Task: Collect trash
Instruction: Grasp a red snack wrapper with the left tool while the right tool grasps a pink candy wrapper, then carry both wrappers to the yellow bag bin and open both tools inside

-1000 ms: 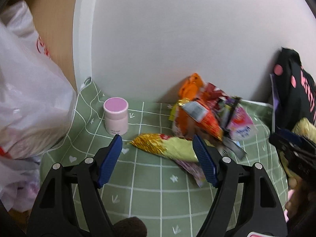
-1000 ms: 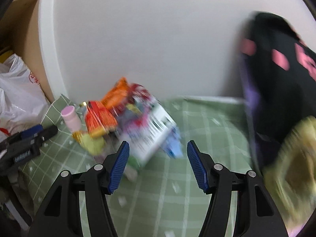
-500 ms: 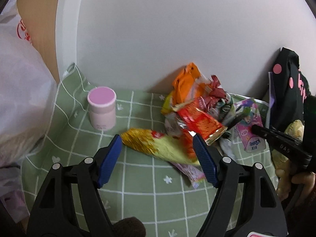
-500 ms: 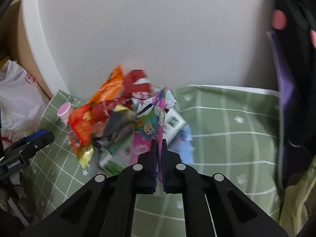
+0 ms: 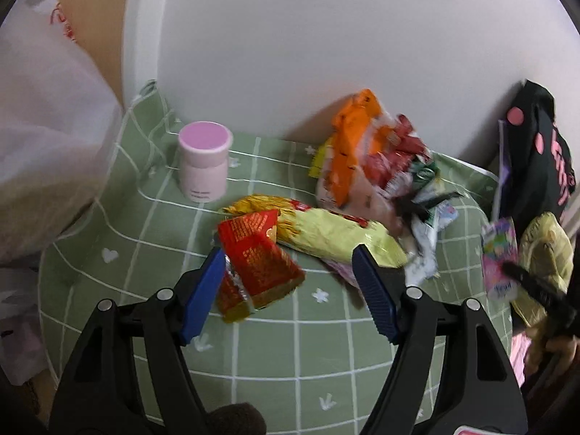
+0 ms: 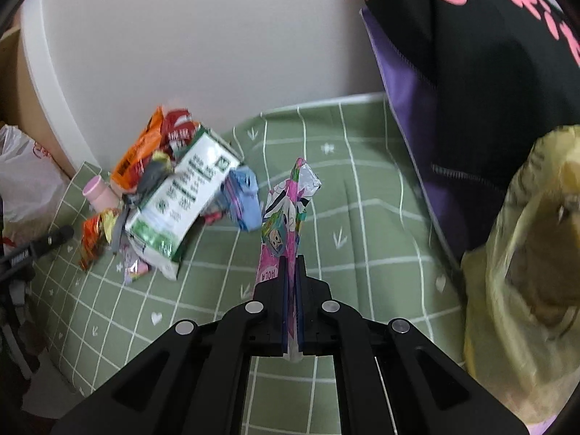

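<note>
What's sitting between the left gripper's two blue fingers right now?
In the left wrist view, a red snack wrapper lies on the green checked cloth between the open left gripper's fingers, close against the left pad.

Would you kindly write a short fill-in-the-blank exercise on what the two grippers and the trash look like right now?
1. The right gripper is shut on a ____ wrapper.
2. The left gripper is ____, with a red packet between its fingers.
3. The jar by the wall has a ____ lid.
4. The tablecloth is ____ with white grid lines.

Missing words: pink; open; pink; green
</note>
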A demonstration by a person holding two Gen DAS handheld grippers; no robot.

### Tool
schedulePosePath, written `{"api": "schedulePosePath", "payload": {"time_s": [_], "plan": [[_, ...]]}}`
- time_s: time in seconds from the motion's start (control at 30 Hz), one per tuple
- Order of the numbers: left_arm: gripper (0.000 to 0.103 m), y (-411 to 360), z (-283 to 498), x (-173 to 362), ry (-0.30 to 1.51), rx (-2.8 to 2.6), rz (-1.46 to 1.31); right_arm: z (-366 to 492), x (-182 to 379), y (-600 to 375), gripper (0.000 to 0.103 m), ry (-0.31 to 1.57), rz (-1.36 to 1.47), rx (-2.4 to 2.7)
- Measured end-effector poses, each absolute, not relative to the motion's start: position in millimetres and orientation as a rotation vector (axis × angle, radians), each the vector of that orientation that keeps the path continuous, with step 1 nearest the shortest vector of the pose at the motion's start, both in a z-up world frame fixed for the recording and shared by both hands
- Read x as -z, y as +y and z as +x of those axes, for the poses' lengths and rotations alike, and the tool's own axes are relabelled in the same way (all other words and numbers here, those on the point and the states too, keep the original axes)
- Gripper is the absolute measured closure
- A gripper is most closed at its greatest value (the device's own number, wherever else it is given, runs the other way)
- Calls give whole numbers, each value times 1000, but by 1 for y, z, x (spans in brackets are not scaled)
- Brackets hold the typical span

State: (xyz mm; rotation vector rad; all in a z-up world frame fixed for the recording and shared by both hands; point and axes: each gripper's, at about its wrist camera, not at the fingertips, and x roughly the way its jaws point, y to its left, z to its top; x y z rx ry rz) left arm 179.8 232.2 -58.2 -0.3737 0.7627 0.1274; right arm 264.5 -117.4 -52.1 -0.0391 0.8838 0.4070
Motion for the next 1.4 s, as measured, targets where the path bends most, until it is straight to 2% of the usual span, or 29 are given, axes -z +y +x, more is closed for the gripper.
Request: {"api": "schedulePosePath", "payload": {"time_s": [0.13, 0.27, 0.37, 0.43, 0.6, 0.77, 0.97, 1.07, 1.4], "plan": [[38, 251, 185, 63, 775, -178, -381, 261, 60, -112, 99, 901, -41, -422], [45, 266, 201, 84, 851, -183, -452, 262, 60, -105, 99, 902, -40, -427], [54, 267, 211, 97, 904, -217, -462, 261, 60, -97, 99, 900, -53, -430], [67, 268, 210, 103, 923, -233, -476, 259, 57, -93, 99, 893, -69, -432], [88, 265, 195, 92, 871, -214, -468, 254, 48, -91, 99, 866, -100, -431], [92, 259, 194, 69, 813, -191, -452, 253, 34, -97, 99, 837, -97, -424], [93, 222, 194, 0, 646, -106, -326, 244, 5, -117, 99, 774, -85, -384], [93, 188, 208, -36, 580, -4, -271, 237, -15, -135, 99, 728, -71, -350], [93, 43, 263, -105, 509, 422, -177, 214, -100, -223, 99, 533, -42, -142]]}}
